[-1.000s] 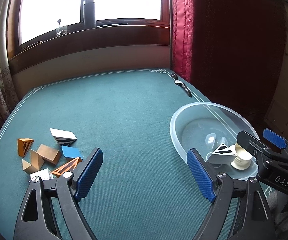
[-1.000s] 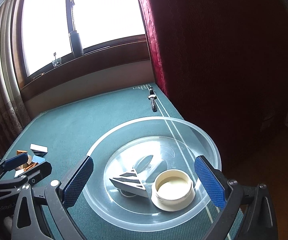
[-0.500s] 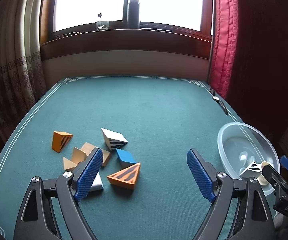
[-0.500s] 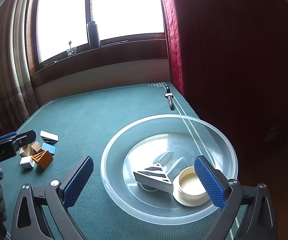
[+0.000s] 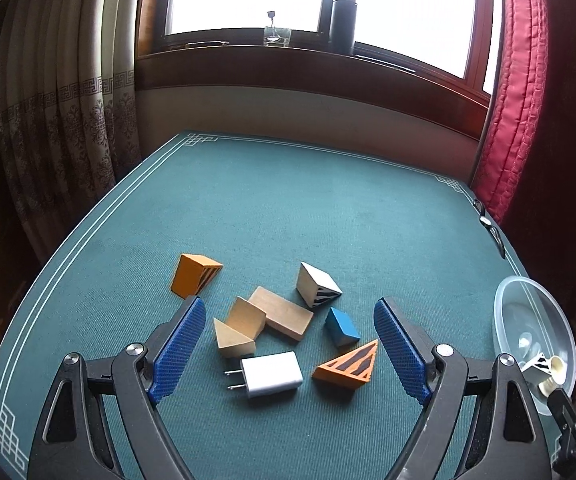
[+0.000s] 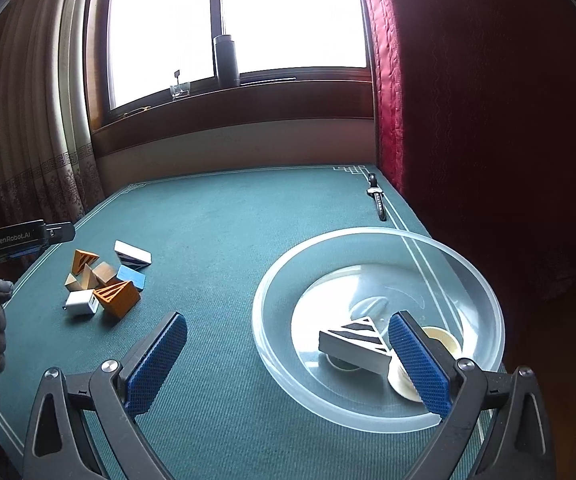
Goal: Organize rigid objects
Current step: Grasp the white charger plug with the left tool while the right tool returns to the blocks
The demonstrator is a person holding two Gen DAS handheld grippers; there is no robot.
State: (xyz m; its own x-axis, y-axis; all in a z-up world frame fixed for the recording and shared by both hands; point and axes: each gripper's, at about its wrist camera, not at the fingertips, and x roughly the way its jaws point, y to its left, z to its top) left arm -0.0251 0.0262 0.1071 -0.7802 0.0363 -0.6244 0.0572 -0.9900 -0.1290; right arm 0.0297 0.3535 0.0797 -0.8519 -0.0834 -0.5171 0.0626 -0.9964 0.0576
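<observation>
Left tool (image 5: 283,346) has swung away from the clear bowl (image 5: 506,300), jaws wide and empty, now framing the block pile (image 5: 283,312) and white charger (image 5: 271,374) on the surface; next pick likely.

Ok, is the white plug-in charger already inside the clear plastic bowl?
No, the white plug-in charger lies on the green table cloth among the wooden blocks, well apart from the clear plastic bowl.
</observation>
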